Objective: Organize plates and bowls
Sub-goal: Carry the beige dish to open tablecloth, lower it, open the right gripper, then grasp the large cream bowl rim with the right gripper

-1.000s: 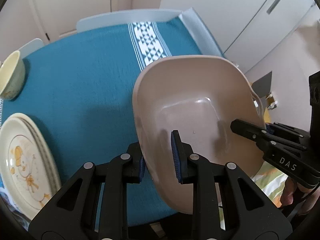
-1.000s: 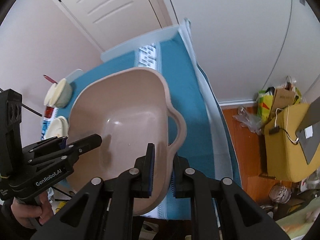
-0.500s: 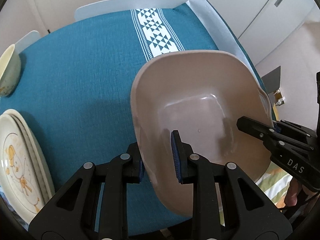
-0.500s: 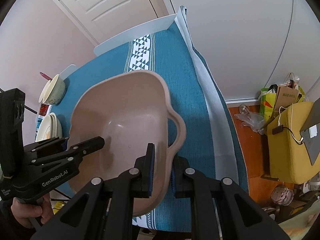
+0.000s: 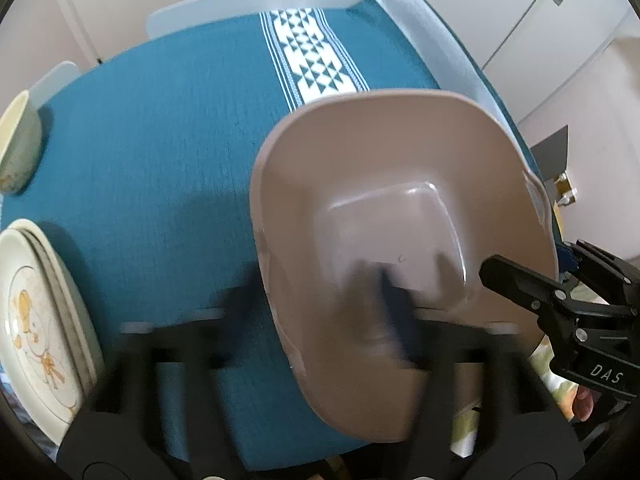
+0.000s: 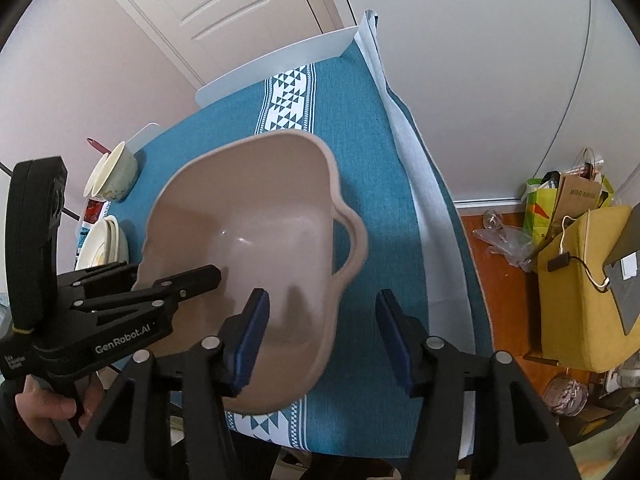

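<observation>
A big beige plastic basin (image 5: 384,184) (image 6: 256,216) sits on the blue tablecloth (image 5: 160,152) near the table's front edge. My right gripper (image 6: 324,328) is open, its fingers on either side of the basin's right rim, not touching. My left gripper (image 5: 308,320) is motion-blurred in its own view, its fingers spreading around the basin's left rim; in the right wrist view its fingers (image 6: 192,280) still straddle that rim. Stacked cream plates (image 5: 36,312) (image 6: 104,244) and stacked cream bowls (image 5: 18,152) (image 6: 116,172) lie at the table's left.
A white triangle-pattern band (image 5: 308,60) runs across the cloth behind the basin. The table's right edge (image 6: 424,184) drops to a wooden floor with a yellow bag (image 6: 584,280) and clutter. A door (image 6: 224,8) stands behind the table.
The basin has come down onto the cloth. My right gripper has opened and let go of the rim. My left gripper is blurring open.
</observation>
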The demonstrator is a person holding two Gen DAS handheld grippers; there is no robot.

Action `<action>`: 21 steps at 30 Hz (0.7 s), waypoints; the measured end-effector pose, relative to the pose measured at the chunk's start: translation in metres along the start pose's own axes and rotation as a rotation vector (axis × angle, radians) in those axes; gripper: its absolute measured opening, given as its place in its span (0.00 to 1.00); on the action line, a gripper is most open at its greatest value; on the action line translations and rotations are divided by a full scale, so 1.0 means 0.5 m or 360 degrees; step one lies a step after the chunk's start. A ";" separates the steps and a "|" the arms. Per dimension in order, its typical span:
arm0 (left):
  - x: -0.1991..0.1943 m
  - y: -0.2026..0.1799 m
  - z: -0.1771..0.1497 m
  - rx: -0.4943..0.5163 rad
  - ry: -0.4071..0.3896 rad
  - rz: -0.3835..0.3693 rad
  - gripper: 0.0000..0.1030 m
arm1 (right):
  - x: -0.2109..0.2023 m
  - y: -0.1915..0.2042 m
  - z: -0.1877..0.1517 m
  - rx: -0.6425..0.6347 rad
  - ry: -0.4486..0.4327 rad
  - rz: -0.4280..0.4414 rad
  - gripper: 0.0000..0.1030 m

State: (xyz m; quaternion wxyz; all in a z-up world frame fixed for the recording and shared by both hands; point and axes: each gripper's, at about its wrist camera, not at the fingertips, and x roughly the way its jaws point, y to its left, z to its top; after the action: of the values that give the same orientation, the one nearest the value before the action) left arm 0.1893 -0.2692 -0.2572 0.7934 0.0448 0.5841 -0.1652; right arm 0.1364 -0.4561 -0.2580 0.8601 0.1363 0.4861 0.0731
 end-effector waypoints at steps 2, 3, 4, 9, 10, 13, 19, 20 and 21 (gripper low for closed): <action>-0.014 -0.004 0.000 0.0010 -0.0056 0.0014 0.85 | -0.006 -0.002 -0.003 0.0002 -0.0012 0.0001 0.49; -0.018 -0.006 0.001 0.0018 -0.0053 0.0015 0.85 | -0.009 -0.003 -0.005 0.0003 -0.0016 0.0002 0.49; -0.020 -0.007 0.003 0.0023 -0.0048 0.0015 0.85 | -0.013 -0.005 -0.006 0.0004 -0.0023 0.0001 0.49; -0.065 0.002 0.008 0.0001 -0.0087 0.0012 0.85 | -0.051 -0.003 -0.010 0.0006 -0.0057 -0.0010 0.49; -0.081 0.007 0.008 -0.0004 -0.0100 0.0016 0.85 | -0.063 0.002 -0.008 -0.0002 -0.0071 -0.0009 0.49; -0.157 0.028 0.004 -0.0030 -0.0191 0.0045 0.85 | -0.109 0.026 0.006 -0.0047 -0.0130 -0.0007 0.49; -0.318 0.097 -0.006 -0.0115 -0.0446 0.0199 0.86 | -0.192 0.129 0.068 -0.0247 -0.0292 0.0107 0.59; -0.348 0.115 -0.008 -0.0145 -0.0497 0.0249 0.86 | -0.200 0.157 0.081 -0.0300 -0.0318 0.0132 0.76; -0.363 0.128 -0.004 -0.0167 -0.0529 0.0282 0.87 | -0.205 0.181 0.093 -0.0345 -0.0339 0.0158 0.83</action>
State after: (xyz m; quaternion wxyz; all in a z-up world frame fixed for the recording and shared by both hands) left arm 0.1599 -0.1702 -0.0949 0.8916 0.0268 0.4468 -0.0692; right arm 0.1238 -0.4041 -0.1240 0.9118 0.0735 0.3740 0.1527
